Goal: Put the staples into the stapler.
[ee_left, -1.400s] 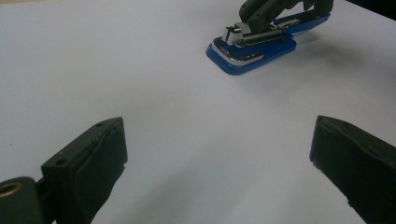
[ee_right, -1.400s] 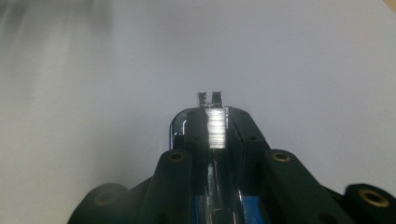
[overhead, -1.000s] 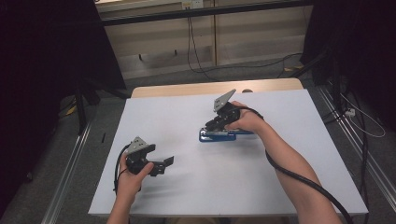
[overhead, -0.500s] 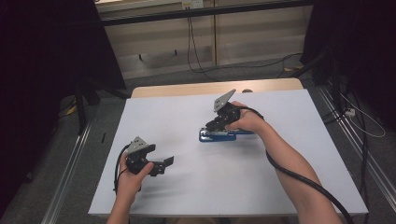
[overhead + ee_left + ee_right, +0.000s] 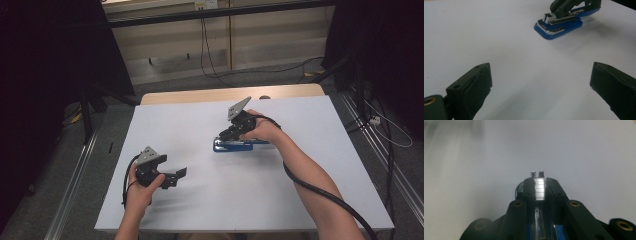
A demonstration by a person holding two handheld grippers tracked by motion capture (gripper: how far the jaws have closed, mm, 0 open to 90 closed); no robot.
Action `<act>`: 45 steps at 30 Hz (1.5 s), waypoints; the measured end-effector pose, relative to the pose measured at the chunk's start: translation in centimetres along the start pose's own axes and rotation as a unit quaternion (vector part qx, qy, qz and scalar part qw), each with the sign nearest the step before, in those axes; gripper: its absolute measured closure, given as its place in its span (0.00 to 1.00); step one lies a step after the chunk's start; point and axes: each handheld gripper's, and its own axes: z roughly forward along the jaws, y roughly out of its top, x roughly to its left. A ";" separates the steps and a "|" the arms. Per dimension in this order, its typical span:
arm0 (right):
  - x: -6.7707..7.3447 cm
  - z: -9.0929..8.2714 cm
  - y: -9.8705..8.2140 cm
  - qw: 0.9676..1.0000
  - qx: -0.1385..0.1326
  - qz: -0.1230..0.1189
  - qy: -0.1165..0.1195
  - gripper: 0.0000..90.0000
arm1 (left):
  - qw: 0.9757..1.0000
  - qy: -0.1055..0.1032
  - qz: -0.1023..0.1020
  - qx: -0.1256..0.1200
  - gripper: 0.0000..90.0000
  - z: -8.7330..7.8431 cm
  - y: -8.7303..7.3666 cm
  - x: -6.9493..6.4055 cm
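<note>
Nothing had shifted across the last second: the right gripper [image 5: 226,138] stayed clamped on the blue stapler's [image 5: 235,146] magazine at mid-table [image 5: 200,120], the left gripper [image 5: 179,176] waited wide open and empty, so the work looked paused.

Light falls softly from above on the pale surface [image 5: 200,125], which is evenly bright in the high view while the room beyond it sinks into near black at both sides. Shadows are faint and soft-edged, a weak one lying just beneath the left hand-held gripper [image 5: 172,176]. In the left gripper view the near black jaws are blurred and the stapler [image 5: 559,23] ahead is fairly sharp. In the right gripper view the metal strip of staples [image 5: 539,188] between the jaws glares white, and the surface beyond is hazy and darkens toward the upper left corner.
</note>
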 end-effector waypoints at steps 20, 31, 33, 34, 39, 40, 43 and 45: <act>0.4 -1.5 -0.1 0.999 -0.020 0.015 -0.026 0.73 | 1.000 -0.002 0.000 -0.001 0.05 0.1 0.1 0.0; 2.3 -5.4 -1.5 0.992 -0.047 0.068 -0.094 0.46 | 1.000 -0.003 0.005 0.000 0.05 0.3 0.2 -0.3; 2.7 -6.0 -1.8 0.989 -0.052 0.079 -0.111 0.42 | 1.000 -0.005 0.005 -0.003 0.05 0.4 0.3 -0.4; 2.9 -6.4 -2.0 0.988 -0.054 0.085 -0.118 0.41 | 1.000 -0.006 0.003 -0.004 0.05 0.5 0.3 -0.4; 4.1 -7.7 -2.9 0.983 -0.049 0.089 -0.152 0.33 | 1.000 -0.011 0.007 0.002 0.05 1.1 0.5 -0.7; 4.4 -8.0 -3.2 0.981 -0.054 0.094 -0.159 0.30 | 1.000 -0.013 0.009 0.001 0.05 1.2 0.5 -0.7; 5.1 -8.9 -4.1 0.977 -0.065 0.109 -0.171 0.25 | 1.000 -0.015 0.008 0.000 0.05 1.4 0.6 -0.7; 5.5 -9.4 -4.8 0.974 -0.064 0.118 -0.180 0.21 | 1.000 -0.018 0.008 0.002 0.05 1.7 0.6 -0.7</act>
